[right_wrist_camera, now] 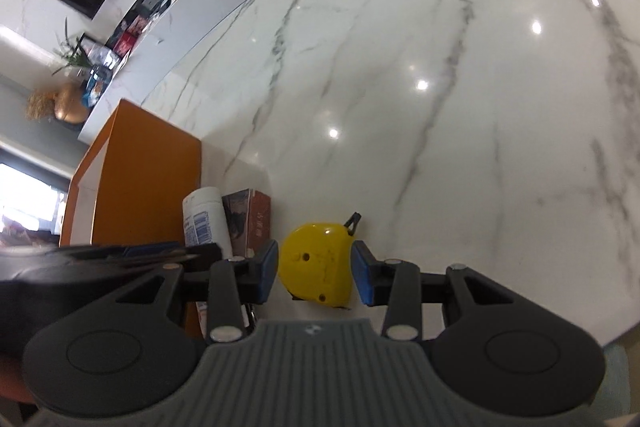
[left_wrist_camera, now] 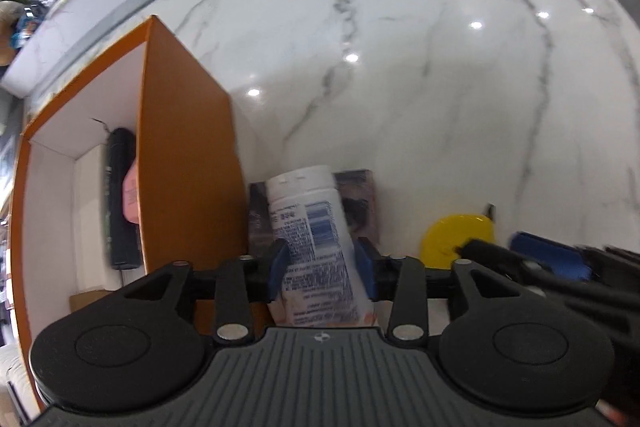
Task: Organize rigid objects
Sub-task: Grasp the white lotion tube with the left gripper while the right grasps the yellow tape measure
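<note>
My left gripper [left_wrist_camera: 321,269] is shut on a white plastic bottle [left_wrist_camera: 316,227] with a blue label, beside the orange box [left_wrist_camera: 184,163]. The bottle also shows in the right wrist view [right_wrist_camera: 204,223]. My right gripper [right_wrist_camera: 315,277] is open, its blue pads on either side of a yellow tape measure [right_wrist_camera: 316,259] lying on the marble table; small gaps show at both pads. The tape measure shows in the left wrist view [left_wrist_camera: 452,239] too. Inside the box lie a black bottle [left_wrist_camera: 120,199] and a pink item [left_wrist_camera: 131,197].
A small brown carton [left_wrist_camera: 360,203] stands behind the white bottle, also seen in the right wrist view [right_wrist_camera: 252,223]. The white marble table [left_wrist_camera: 400,67] stretches ahead. A shelf with a plant and a gold vase [right_wrist_camera: 70,103] lies beyond the table's far left edge.
</note>
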`<action>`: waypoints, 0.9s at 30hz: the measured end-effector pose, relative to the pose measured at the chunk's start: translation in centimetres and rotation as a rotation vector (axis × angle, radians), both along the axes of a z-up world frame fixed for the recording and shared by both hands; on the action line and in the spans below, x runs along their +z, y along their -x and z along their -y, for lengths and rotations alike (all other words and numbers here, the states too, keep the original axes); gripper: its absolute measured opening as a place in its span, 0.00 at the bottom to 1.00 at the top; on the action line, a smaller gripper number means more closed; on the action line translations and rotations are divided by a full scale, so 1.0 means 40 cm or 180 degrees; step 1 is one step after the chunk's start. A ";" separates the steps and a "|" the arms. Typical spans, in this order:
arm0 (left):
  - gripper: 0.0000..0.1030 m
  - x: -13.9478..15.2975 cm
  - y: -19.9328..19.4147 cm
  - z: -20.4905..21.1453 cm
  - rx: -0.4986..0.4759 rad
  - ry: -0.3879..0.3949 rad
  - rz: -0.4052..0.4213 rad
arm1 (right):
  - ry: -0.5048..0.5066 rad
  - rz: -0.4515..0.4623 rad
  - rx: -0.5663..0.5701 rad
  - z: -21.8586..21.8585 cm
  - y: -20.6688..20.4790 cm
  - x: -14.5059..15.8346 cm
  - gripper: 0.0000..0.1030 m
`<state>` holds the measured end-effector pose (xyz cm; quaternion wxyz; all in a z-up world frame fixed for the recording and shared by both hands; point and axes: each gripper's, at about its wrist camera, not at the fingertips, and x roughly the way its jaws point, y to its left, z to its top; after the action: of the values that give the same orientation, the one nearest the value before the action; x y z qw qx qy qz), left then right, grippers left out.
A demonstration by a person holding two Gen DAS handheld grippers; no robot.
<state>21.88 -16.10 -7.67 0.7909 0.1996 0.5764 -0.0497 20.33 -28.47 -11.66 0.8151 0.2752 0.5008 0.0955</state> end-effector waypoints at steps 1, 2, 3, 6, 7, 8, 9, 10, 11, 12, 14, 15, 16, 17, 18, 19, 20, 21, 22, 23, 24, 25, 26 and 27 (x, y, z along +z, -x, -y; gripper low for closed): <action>0.50 -0.006 -0.003 0.001 0.0003 -0.0033 0.0004 | -0.0008 0.0001 0.0007 0.001 -0.002 -0.003 0.41; 0.50 -0.012 -0.005 0.003 0.0010 -0.0084 0.0011 | -0.0032 -0.0008 0.0005 0.003 -0.004 -0.006 0.41; 0.50 -0.017 -0.006 0.004 0.0010 -0.0139 0.0013 | -0.0051 -0.0019 -0.0004 0.006 -0.006 -0.010 0.41; 0.50 -0.026 -0.005 0.017 -0.0079 -0.0259 0.0050 | -0.0077 -0.0075 -0.0036 0.013 -0.011 -0.021 0.41; 0.49 -0.026 -0.004 0.019 -0.0108 -0.0279 0.0051 | -0.0074 -0.0090 -0.0033 0.012 -0.014 -0.024 0.41; 0.47 -0.027 -0.004 0.021 -0.0146 -0.0284 0.0043 | -0.0065 -0.0098 -0.0022 0.011 -0.015 -0.026 0.41; 0.45 -0.026 -0.002 0.022 -0.0202 -0.0295 0.0038 | -0.0047 -0.0099 -0.0010 0.007 -0.016 -0.026 0.42; 0.44 -0.027 -0.001 0.026 -0.0264 -0.0329 0.0037 | -0.0022 -0.0097 -0.0001 0.005 -0.017 -0.026 0.43; 0.43 -0.026 0.002 0.023 -0.0303 -0.0355 0.0030 | 0.0004 -0.0092 0.0004 0.003 -0.017 -0.026 0.43; 0.41 -0.026 0.006 0.021 -0.0330 -0.0348 0.0030 | 0.0011 -0.0086 0.0006 0.003 -0.016 -0.026 0.45; 0.34 -0.014 0.012 0.009 -0.0361 -0.0294 0.0040 | 0.0002 -0.0095 -0.0005 0.005 -0.016 -0.029 0.45; 0.28 -0.005 0.013 0.006 -0.0351 -0.0244 0.0058 | 0.0001 -0.0103 -0.0014 0.007 -0.016 -0.030 0.45; 0.25 0.009 0.016 -0.002 -0.0352 -0.0178 0.0075 | 0.0007 -0.0102 -0.0013 0.008 -0.016 -0.031 0.45; 0.25 0.021 0.019 -0.009 -0.0355 -0.0117 0.0076 | 0.0026 -0.0090 0.0003 0.005 -0.016 -0.030 0.45; 0.24 0.030 0.021 -0.016 -0.0352 -0.0068 0.0073 | 0.0062 -0.0074 0.0029 0.002 -0.015 -0.028 0.45; 0.24 0.038 0.024 -0.022 -0.0357 -0.0011 0.0085 | 0.0111 -0.0057 0.0062 -0.004 -0.015 -0.026 0.45; 0.24 0.046 0.029 -0.028 -0.0384 0.0060 0.0108 | 0.0163 -0.0037 0.0101 -0.011 -0.015 -0.024 0.45; 0.23 0.054 0.035 -0.033 -0.0405 0.0113 0.0131 | 0.0216 -0.0021 0.0140 -0.018 -0.016 -0.023 0.46; 0.23 0.063 0.042 -0.039 -0.0413 0.0167 0.0161 | 0.0281 -0.0003 0.0172 -0.026 -0.016 -0.021 0.47; 0.23 0.073 0.050 -0.045 -0.0429 0.0239 0.0197 | 0.0362 0.0017 0.0201 -0.035 -0.016 -0.019 0.49; 0.23 0.082 0.058 -0.048 -0.0441 0.0288 0.0218 | 0.0449 0.0046 0.0232 -0.044 -0.013 -0.016 0.52; 0.22 0.090 0.066 -0.053 -0.0418 0.0331 0.0244 | 0.0528 0.0077 0.0267 -0.053 -0.011 -0.013 0.56; 0.22 0.098 0.073 -0.060 -0.0386 0.0387 0.0267 | 0.0588 0.0108 0.0308 -0.062 -0.010 -0.011 0.59; 0.22 0.103 0.075 -0.070 -0.0360 0.0449 0.0282 | 0.0655 0.0138 0.0348 -0.071 -0.010 -0.010 0.61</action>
<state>18.88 -13.31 -3.56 0.8236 0.1776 0.5237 -0.1258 20.73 -25.62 -12.05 0.8432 0.1602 0.5045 0.0939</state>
